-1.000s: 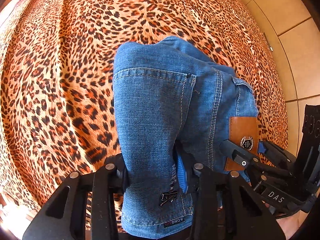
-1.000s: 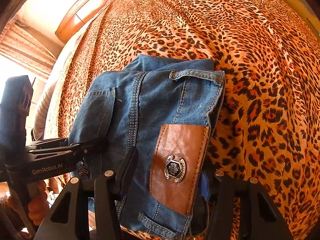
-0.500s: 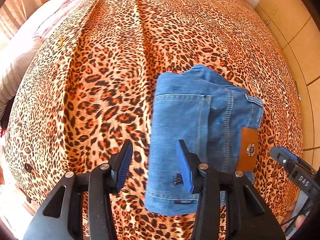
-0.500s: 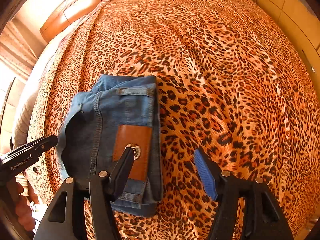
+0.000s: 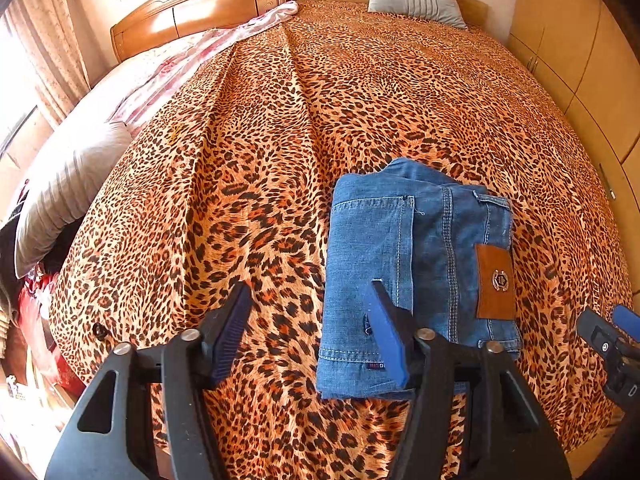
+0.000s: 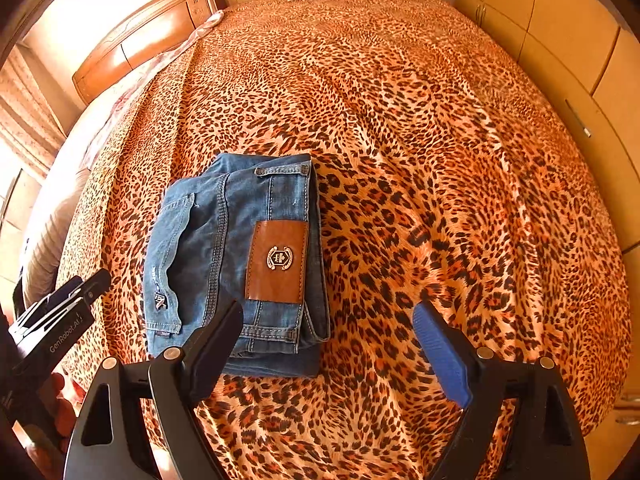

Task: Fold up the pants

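Folded jeans (image 6: 236,264) lie on the bed (image 6: 440,160), apparently finished; left gripper (image 5: 308,332) and right gripper (image 6: 328,344) fingers spread wide, empty, just short of them.

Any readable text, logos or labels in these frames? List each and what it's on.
"GenRobot.AI": white print on the left gripper body, seen in the right wrist view.
Leather patch on the jeans: metal emblem, lettering too small to read.
Pocket tab: stylised mark, unreadable.
Hem tag: blurred.

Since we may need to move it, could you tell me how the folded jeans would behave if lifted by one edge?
The jeans are stacked denim layers, so they would probably sag and unfold. They look fairly heavy. On the leopard bedspread, they would likely drag, not slide.
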A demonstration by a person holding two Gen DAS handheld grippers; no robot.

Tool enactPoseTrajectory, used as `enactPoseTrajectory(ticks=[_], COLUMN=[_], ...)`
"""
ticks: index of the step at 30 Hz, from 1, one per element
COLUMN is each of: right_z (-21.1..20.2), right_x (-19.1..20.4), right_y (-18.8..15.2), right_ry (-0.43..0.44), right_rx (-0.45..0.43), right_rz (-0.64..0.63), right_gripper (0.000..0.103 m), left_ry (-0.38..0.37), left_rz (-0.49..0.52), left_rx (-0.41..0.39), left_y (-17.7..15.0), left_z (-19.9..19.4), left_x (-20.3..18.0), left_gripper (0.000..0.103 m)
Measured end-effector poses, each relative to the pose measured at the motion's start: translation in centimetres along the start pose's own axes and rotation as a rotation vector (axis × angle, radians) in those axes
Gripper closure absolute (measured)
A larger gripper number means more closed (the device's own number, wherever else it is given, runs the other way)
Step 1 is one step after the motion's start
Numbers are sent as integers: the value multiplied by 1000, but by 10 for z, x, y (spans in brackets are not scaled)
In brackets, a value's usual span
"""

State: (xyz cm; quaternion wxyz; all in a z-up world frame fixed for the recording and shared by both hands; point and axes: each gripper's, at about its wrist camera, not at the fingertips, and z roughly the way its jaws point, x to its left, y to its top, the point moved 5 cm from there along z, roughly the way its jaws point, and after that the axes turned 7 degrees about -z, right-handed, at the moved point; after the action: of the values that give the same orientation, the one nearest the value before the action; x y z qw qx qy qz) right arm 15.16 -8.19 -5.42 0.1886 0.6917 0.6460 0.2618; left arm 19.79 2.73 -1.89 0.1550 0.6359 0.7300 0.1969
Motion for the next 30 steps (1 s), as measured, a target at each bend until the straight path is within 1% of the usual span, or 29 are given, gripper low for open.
enactPoseTrajectory(ticks=[1,2,3,5,7,9,13,15,19,21,24,26,30], right_z=[-6,-11,-16,-29,-41,-48,-50,-50,-49,-53,-59,-64,-74], right_x=[2,4,6,11,16,18,20,21,16,15,9,4,-4], right_y=[-1,-1,-2,-3,-3,-5,-9,-13,-21,-25,-29,-34,-56], right_ry=[-28,-62,-98,-171,-208,-189,-174,-160,-107,-96,-132,-130,-125], right_rx=[-20,-36,-54,-112,-168,-190,-182,-181,-169,-182,-198,-207,-212], right_rz=[-18,-38,-61,-108,-133,-122,-84,-62,11,12,-4,2,-10], right_gripper=[15,15,14,15,14,14,14,14,14,14,14,14,14], left_ry=[-2,-3,-10,10,18,-10,-57,-71,-74,-75,-78,-80,-79], left_rz=[-7,-15,-22,-18,6,23,31,35,71,63,62,65,68], left_rx=[-10,-34,-61,-94,-114,-102,-61,-65,-66,-80,-103,-120,-145], left_y=[0,1,1,1,-1,-4,-11,-15,-25,-30,-40,-47,-66], left_z=[-4,-9,-14,-21,-26,-26,-20,-19,-19,-24,-35,-44,-61], left_x=[1,3,4,5,4,2,1,1,0,1,-2,-5,-14], left_gripper=[25,24,24,24,24,24,25,25,25,25,24,25,24])
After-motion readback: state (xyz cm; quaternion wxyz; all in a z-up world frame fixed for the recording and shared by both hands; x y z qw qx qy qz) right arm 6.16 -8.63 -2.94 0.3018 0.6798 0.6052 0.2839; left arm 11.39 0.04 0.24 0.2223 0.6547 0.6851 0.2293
